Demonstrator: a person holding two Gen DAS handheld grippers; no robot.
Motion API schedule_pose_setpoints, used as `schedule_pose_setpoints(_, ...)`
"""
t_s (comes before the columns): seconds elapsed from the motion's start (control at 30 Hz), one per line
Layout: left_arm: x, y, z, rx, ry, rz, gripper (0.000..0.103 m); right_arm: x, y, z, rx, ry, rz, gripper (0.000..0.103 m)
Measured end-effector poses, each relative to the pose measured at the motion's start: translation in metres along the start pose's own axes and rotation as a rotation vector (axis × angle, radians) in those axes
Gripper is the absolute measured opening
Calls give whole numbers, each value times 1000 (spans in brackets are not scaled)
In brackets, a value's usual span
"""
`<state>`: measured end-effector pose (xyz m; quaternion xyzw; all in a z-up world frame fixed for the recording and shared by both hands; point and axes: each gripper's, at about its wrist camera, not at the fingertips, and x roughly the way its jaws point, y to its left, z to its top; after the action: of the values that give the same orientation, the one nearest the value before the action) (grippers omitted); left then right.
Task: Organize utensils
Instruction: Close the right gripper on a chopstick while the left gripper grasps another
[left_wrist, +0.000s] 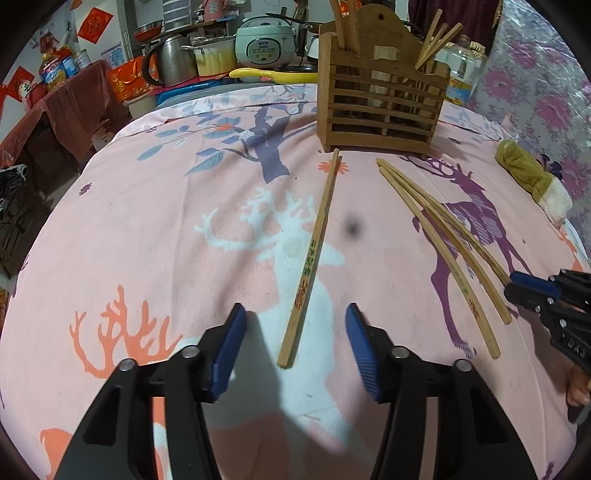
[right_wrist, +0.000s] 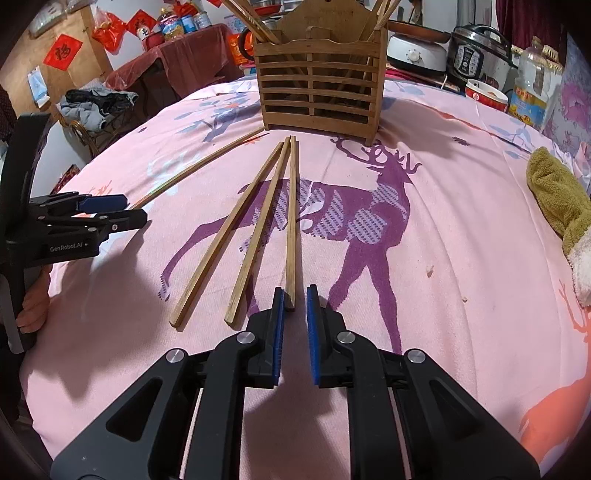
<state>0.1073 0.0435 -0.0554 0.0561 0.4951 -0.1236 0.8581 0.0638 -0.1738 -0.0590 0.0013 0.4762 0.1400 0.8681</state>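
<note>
Your left gripper (left_wrist: 295, 347) is released, jaws spread wide either side of the near end of a single printed chopstick (left_wrist: 312, 254) that runs toward 12 o'clock, up to the slatted wooden holder (left_wrist: 380, 107). Your right gripper (right_wrist: 294, 295) is also unclenched, its gap narrow, with the rightmost of three fanned chopsticks (right_wrist: 291, 221) ending between the pads (right_wrist: 312, 314); whether they touch it is unclear. All lie on the pink deer-print cloth (right_wrist: 461, 221).
</note>
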Motion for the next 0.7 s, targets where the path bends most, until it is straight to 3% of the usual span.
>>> schedule_pose_setpoints(0.1, -3, -1, -3, 13, -6, -1, 39, 0, -1, 0, 6, 0, 5, 13)
schedule_pose_setpoints(0.4, -5, -8, -8, 56, -18, -3, 33, 0, -3, -1, 21, -1, 17, 14)
schedule_pose_setpoints(0.43, -6, -9, -8, 58, -19, -8, 29, 0, -3, -1, 19, -1, 14, 14)
schedule_pose_setpoints(0.5, -7, -11, -8, 68, -21, -26, 6, 0, -3, -1, 18, -2, 10, 12)
schedule_pose_setpoints(0.53, -7, -13, -8, 74, -24, -26, 6, -1, -3, -1, 17, -3, 9, 6)
schedule_pose_setpoints(0.7, -13, -11, -8, 63, -44, -41, 5, -11, -2, 1, 6, -51, -3, 6)
